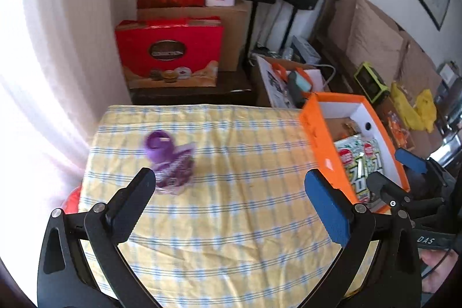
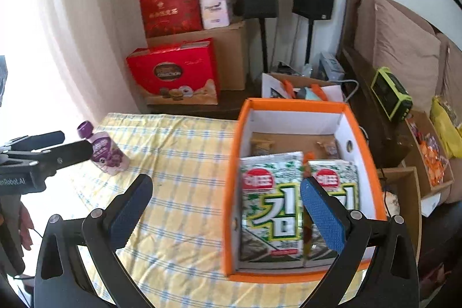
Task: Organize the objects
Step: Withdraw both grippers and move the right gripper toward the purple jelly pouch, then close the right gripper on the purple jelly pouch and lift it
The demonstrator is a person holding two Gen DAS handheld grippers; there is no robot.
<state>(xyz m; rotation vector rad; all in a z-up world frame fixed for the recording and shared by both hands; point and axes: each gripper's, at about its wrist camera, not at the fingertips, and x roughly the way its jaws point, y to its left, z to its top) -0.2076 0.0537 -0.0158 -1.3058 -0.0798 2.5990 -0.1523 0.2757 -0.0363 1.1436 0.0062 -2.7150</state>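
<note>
- Purple drink pouch [image 1: 170,163] sits at centre left of my left wrist view, on the yellow checked cloth [image 1: 231,221], its screw cap [image 1: 158,145] tipped toward the upper left; from the right wrist view it shows at middle left, apart from everything else.
- My left gripper [image 1: 231,204] is spread wide and carries nothing; one black finger [image 1: 135,201] lies just short of the pouch, not touching as far as I can tell (the pouch is blurred).
- My right gripper [image 2: 226,210] is equally wide and empty, hovering at the near end of the orange box [image 2: 231,178], over the seaweed packets [image 2: 271,207].
- I judge the pouch light and soft in the body, its glossy film likely slippery, and a hard squeeze would deform it.
- Best hold, I think, is the stiff cap or the neck just under it; failing that, across the body with gentle pressure.
- It looks like the last loose item to go in the box.
</note>
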